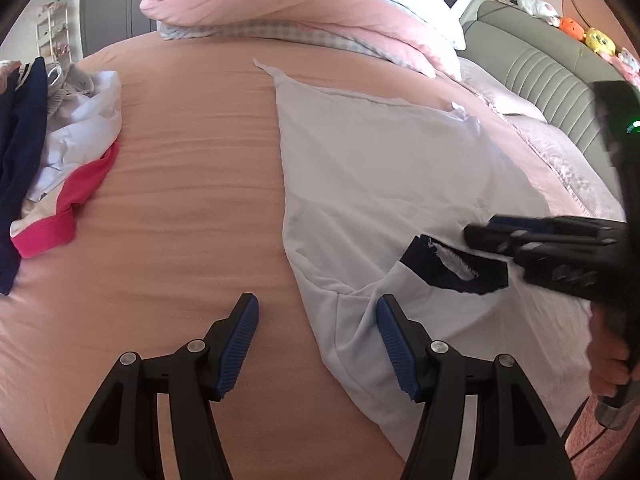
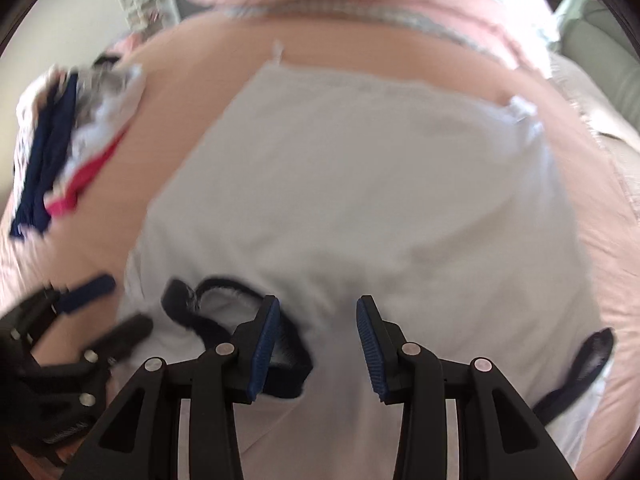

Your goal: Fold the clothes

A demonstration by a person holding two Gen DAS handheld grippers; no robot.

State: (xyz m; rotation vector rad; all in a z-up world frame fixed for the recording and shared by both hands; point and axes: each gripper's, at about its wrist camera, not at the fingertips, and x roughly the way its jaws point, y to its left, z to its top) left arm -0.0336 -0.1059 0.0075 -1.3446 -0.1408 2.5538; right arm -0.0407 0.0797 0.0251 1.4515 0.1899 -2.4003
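White T-shirt (image 1: 380, 168) with a navy collar (image 1: 456, 268) lies spread flat on the bed (image 1: 192, 184), which is covered by a salmon-pink sheet; collar end is nearest the cameras, hem toward the far side. One navy sleeve cuff (image 2: 588, 364) shows at the right edge of the shirt in the right wrist view. Left gripper (image 1: 318, 346): jaws open, nothing between them, positioned over the near left edge of the shirt, with one blue pad above bare sheet and the other above white fabric. Right gripper (image 2: 318, 346): jaws open, empty, low over the shirt just beside the collar; whether the pads touch the cloth cannot be told, as the right wrist view is motion-blurred. A hand (image 1: 608, 364) holds the right gripper's handle. Pile of unfolded clothes (image 1: 60, 152) (navy, white, magenta, grey) sits on the left side of the bed, well apart from the shirt. Folded pink quilt (image 1: 304, 12) lies at the far end.
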